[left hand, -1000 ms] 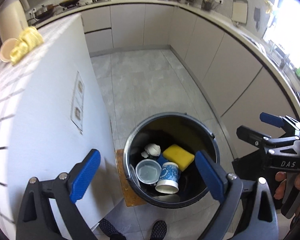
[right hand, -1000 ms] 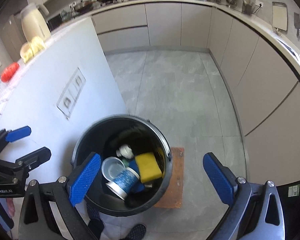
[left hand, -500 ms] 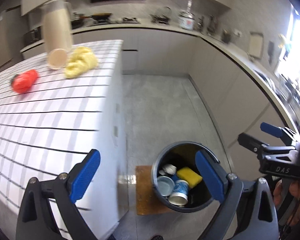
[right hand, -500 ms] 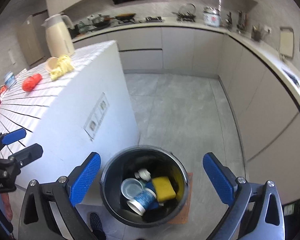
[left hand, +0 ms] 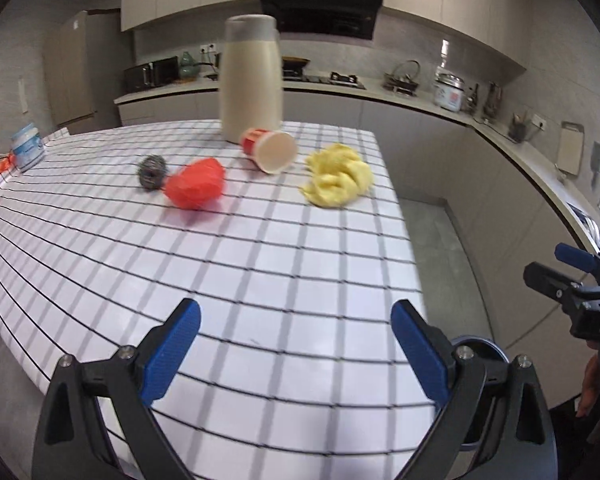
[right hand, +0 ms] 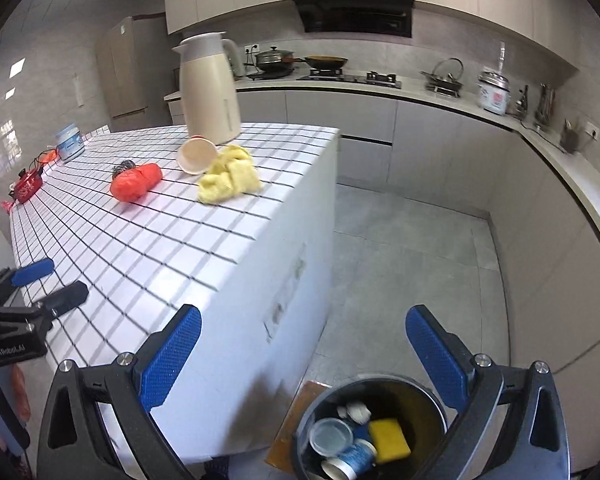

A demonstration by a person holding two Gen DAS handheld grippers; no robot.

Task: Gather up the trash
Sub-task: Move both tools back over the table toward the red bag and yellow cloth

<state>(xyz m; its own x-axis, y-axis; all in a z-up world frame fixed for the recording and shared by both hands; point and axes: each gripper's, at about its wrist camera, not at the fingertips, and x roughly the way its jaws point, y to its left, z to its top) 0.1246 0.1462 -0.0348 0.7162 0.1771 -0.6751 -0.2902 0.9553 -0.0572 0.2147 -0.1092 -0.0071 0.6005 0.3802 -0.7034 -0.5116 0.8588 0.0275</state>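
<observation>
On the checked counter point(left hand: 260, 272) lie a crumpled yellow wad point(left hand: 338, 177), a tipped red paper cup point(left hand: 269, 149), a red crumpled bag point(left hand: 196, 184) and a steel scourer point(left hand: 151, 171). They also show in the right wrist view: wad point(right hand: 229, 179), cup point(right hand: 196, 155), red bag point(right hand: 136, 181). My left gripper point(left hand: 295, 350) is open and empty over the counter's near edge. My right gripper point(right hand: 308, 356) is open and empty above the floor. The black bin point(right hand: 370, 432) below holds a yellow sponge point(right hand: 389, 440), cups and other trash.
A tall cream jug point(left hand: 251, 80) stands behind the cup. A blue-white tub point(left hand: 28, 150) and a red object point(right hand: 27, 186) sit at the counter's far left. A brown mat point(right hand: 288, 432) lies under the bin. Grey cabinets point(right hand: 540, 216) run along the right wall.
Both grippers have lifted and tilted up from the bin toward the counter. The left view now faces the trash on the counter; the bin has dropped to the bottom of the right view.
</observation>
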